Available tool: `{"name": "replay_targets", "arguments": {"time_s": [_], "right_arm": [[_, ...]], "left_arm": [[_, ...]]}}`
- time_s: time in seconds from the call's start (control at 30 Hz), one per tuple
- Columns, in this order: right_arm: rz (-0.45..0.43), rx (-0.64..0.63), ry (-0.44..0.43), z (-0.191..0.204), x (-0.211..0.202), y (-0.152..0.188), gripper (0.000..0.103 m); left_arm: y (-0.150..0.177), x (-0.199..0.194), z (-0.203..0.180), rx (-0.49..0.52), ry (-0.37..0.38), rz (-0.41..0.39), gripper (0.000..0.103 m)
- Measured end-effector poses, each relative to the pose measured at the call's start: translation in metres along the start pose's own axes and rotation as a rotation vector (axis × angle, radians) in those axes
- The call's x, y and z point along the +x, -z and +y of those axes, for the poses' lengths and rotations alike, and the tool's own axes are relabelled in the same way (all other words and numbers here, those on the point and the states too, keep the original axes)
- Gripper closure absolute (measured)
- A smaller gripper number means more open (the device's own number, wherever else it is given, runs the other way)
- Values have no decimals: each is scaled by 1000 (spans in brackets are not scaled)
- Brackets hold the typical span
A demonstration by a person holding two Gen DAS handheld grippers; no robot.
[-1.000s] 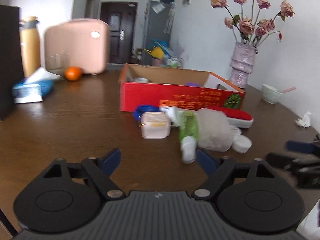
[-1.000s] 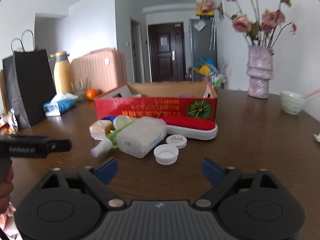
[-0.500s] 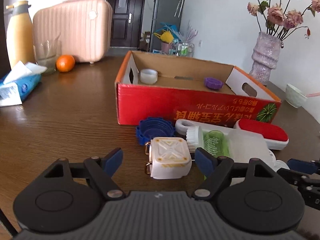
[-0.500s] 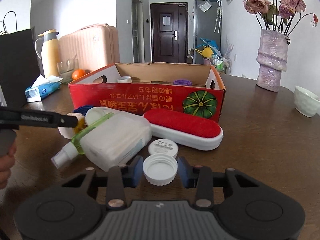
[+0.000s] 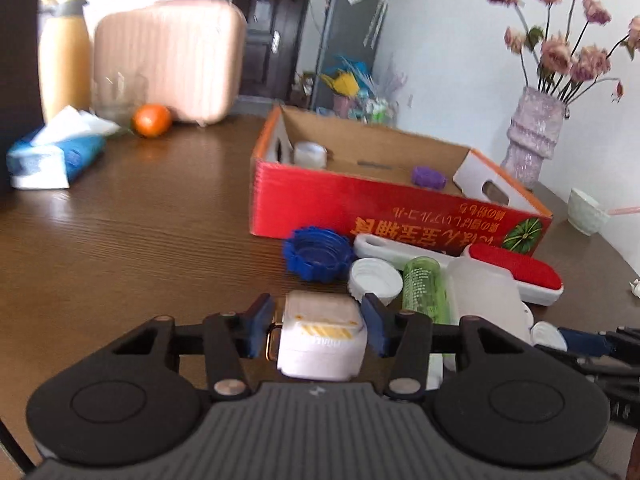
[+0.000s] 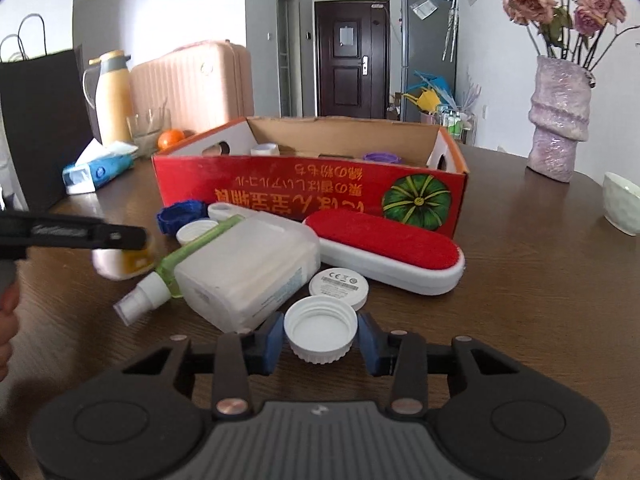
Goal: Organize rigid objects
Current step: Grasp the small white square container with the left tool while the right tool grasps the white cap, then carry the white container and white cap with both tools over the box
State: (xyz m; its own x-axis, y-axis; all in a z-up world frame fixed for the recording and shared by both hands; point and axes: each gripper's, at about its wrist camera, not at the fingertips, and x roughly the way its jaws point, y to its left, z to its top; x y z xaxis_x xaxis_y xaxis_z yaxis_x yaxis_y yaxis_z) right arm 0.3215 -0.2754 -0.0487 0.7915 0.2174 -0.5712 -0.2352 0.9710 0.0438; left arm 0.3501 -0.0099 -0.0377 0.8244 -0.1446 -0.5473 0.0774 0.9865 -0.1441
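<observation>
The brown wooden table (image 6: 540,300) carries everything in front of me. At its middle stands the red cardboard box (image 6: 312,194), open at the top, with a white cap (image 5: 310,154) near its left end and a purple cap (image 5: 429,177) toward its right.

Just in front of the box lies the lint brush (image 6: 386,250) with its red pad facing up. Beside it, on its side, is the cloudy white plastic jug (image 6: 244,266), and a green spray bottle (image 6: 176,268) rests against the jug with its white nozzle pointing toward me. A blue ridged lid (image 5: 318,254) sits close to the box's front wall, with a white screw cap (image 5: 375,282) just beside it. A flat white disc (image 6: 339,285) lies between the jug and the brush.

My left gripper (image 5: 316,326) has the small white case (image 5: 322,338) with a yellow stripe between its fingers, and the jaws are closing on it; the right blue pad looks to be against the case, while a gold clasp sits by the left pad.

My right gripper (image 6: 320,338) is closed onto the open white cap (image 6: 320,328), both blue pads pressing its ribbed rim, right in front of the jug and the disc.
</observation>
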Motion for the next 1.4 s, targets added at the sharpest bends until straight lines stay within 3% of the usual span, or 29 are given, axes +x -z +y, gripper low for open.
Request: {"name": "replay_targets", "arguments": {"time_s": [0.23, 0.4, 0.63, 0.93, 1.1, 1.4], "right_arm": [[-72, 37, -7, -1, -44, 6, 64], [-150, -40, 23, 29, -79, 15, 64], [-201, -59, -22, 53, -126, 31, 64], [-309, -72, 10, 68, -190, 46, 64], [-365, -72, 20, 70, -216, 49, 64], [-389, -62, 9, 55, -194, 33, 64]], "left_arm": [[20, -75, 6, 24, -60, -108, 54], [30, -116, 12, 11, -94, -166, 54], [43, -171, 11, 17, -80, -235, 53], [64, -237, 1, 50, -32, -336, 53], [62, -245, -6, 65, -22, -358, 53], [38, -210, -16, 97, -28, -347, 54]]}}
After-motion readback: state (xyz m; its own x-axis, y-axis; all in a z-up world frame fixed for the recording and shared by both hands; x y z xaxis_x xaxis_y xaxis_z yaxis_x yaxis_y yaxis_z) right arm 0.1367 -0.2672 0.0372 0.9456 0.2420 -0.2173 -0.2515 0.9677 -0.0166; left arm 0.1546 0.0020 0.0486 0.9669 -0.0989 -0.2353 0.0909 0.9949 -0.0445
